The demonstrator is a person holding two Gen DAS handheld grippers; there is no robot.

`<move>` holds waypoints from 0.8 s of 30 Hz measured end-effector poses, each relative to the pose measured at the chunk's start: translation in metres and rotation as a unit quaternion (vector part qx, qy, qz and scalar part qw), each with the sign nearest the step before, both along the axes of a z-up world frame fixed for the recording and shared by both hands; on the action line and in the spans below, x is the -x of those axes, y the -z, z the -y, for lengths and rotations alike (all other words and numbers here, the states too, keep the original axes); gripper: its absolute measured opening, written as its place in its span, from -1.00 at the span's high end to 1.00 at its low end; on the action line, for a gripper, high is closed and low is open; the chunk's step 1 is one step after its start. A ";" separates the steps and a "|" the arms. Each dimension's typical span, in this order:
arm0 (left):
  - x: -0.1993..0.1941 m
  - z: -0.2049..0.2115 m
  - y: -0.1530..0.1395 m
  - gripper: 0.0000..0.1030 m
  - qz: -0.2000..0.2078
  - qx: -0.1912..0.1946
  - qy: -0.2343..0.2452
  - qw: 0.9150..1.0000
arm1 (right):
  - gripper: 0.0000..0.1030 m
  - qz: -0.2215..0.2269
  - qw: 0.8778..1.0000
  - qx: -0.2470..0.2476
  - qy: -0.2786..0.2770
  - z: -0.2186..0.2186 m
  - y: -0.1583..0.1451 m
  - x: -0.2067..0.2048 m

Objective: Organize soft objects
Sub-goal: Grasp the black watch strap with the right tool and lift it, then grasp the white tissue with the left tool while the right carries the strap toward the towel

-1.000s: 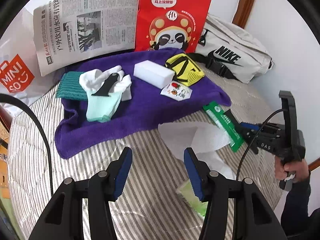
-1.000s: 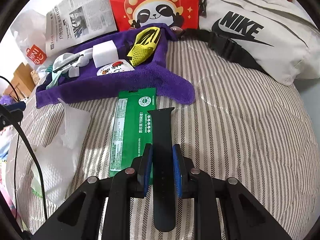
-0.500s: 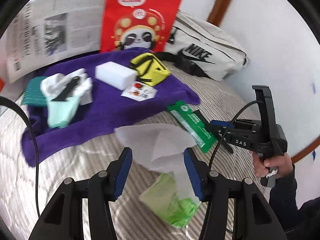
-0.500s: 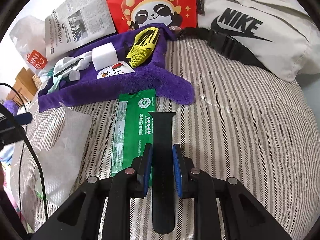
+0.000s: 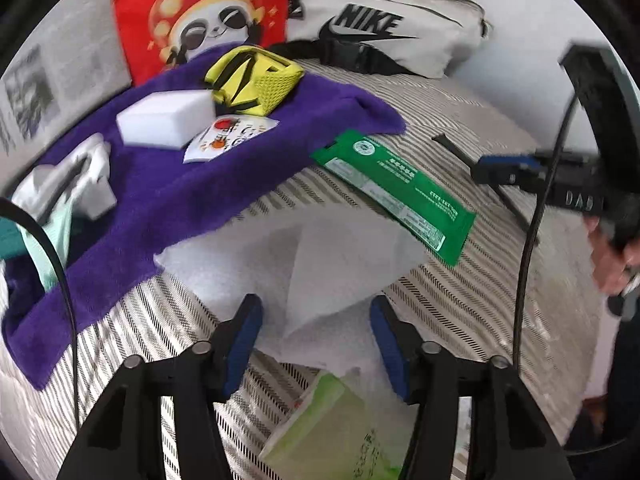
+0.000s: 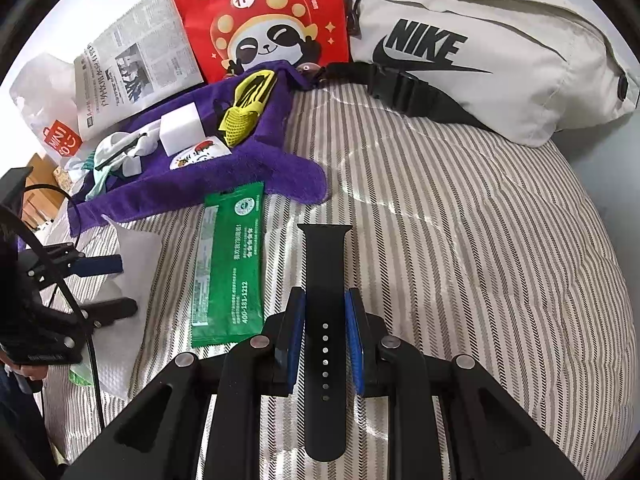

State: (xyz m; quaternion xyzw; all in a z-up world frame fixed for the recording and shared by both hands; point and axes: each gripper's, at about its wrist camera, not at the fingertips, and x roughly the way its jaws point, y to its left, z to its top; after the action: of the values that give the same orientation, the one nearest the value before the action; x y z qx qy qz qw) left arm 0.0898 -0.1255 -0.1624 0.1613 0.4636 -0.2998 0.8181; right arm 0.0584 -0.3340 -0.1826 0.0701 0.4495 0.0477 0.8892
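You are gripping the black watch strap [image 6: 325,332] in your right gripper [image 6: 325,336] over the striped bed, right of the green packet [image 6: 228,264]. Your left gripper [image 5: 316,344] is opening around loose white tissue [image 5: 320,264]. Sponge [image 5: 166,122] and gloves are already lying on the purple towel [image 5: 200,200]; strap, packet and tissue remain.

The bed cover [image 6: 460,240] is striped grey and off-white; the towel [image 5: 180,208] on it is deep purple, bearing a white sponge block [image 5: 164,124], a yellow mesh pouch [image 5: 256,80] with black trim, and a mint-green and white glove [image 5: 60,200]. The flat packet [image 6: 228,264] is green with white print, the watch strap [image 6: 325,320] plain black between blue pads [image 6: 354,344], the tissue [image 5: 320,256] white; the paper bag [image 6: 260,16] is red with a black-and-white panda, the waist bag [image 6: 500,48] cream with a black logo.
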 end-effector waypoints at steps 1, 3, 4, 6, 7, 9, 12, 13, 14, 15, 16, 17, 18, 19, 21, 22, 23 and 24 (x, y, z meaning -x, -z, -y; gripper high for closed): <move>0.003 0.004 0.001 -0.16 0.010 -0.012 0.005 1.000 | 0.60 0.000 1.000 0.001 0.002 0.001 0.000 0.001; 0.006 0.007 0.000 -0.16 0.024 -0.021 0.010 0.999 | 0.60 0.000 1.000 0.000 0.006 0.004 -0.001 0.002; 0.003 0.006 0.000 -0.14 0.015 -0.015 0.006 1.000 | 0.60 0.000 1.000 -0.002 0.008 0.005 -0.001 0.002; 0.001 0.003 -0.001 0.01 0.011 -0.008 0.004 1.000 | 0.60 0.000 1.000 -0.003 0.013 0.008 -0.002 0.003; 0.002 0.003 -0.002 0.27 0.012 -0.006 0.007 1.000 | 0.60 0.000 1.000 -0.004 0.013 0.009 -0.002 0.003; 0.003 0.005 -0.004 0.68 0.009 -0.001 0.013 1.000 | 0.60 -0.002 1.000 -0.004 0.013 0.009 -0.002 0.003; 0.006 0.010 -0.004 0.83 0.009 -0.002 0.019 1.000 | 0.60 -0.003 1.000 -0.004 0.010 0.006 -0.001 0.003; 0.006 0.010 -0.004 0.85 0.009 -0.002 0.019 1.000 | 0.60 -0.003 1.000 -0.005 0.009 0.005 -0.002 0.003; 0.006 0.010 -0.005 0.85 0.007 0.001 0.019 1.000 | 0.60 -0.002 1.000 -0.005 0.008 0.004 -0.002 0.003; 0.006 0.009 -0.006 0.86 0.005 0.004 0.018 1.000 | 0.60 -0.002 1.000 -0.005 0.006 0.003 -0.003 0.003; 0.006 0.007 -0.008 0.86 0.006 0.008 0.016 1.000 | 0.60 0.000 1.000 -0.005 0.004 0.002 -0.004 0.004; 0.005 0.006 -0.010 0.86 0.008 0.010 0.013 1.000 | 0.60 0.002 1.000 -0.005 0.003 0.002 -0.005 0.005; 0.005 0.004 -0.012 0.86 0.010 0.012 0.011 1.000 | 0.60 0.003 1.000 -0.007 0.003 0.002 -0.007 0.006; 0.004 0.000 -0.017 0.86 0.015 0.017 0.007 1.000 | 0.60 0.005 1.000 -0.011 0.002 0.002 -0.008 0.006; 0.002 -0.007 -0.024 0.86 0.016 0.030 0.002 0.999 | 0.60 0.008 1.000 -0.020 0.000 0.002 -0.010 0.006; 0.001 -0.012 -0.029 0.86 0.013 0.044 -0.001 0.999 | 0.60 0.009 1.000 -0.022 -0.001 0.002 -0.012 0.005; -0.001 -0.015 -0.032 0.86 0.012 0.052 -0.004 0.999 | 0.60 0.010 1.000 -0.022 -0.003 0.001 -0.012 0.005; -0.002 -0.019 -0.036 0.86 0.011 0.062 -0.007 0.998 | 0.60 0.010 1.000 -0.023 -0.004 0.001 -0.013 0.004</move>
State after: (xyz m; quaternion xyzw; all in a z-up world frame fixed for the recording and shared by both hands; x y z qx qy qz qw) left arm 0.0917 -0.1061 -0.1262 0.1098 0.4361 -0.3203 0.8338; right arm 0.0540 -0.3346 -0.1698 0.0885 0.4392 0.0620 0.8919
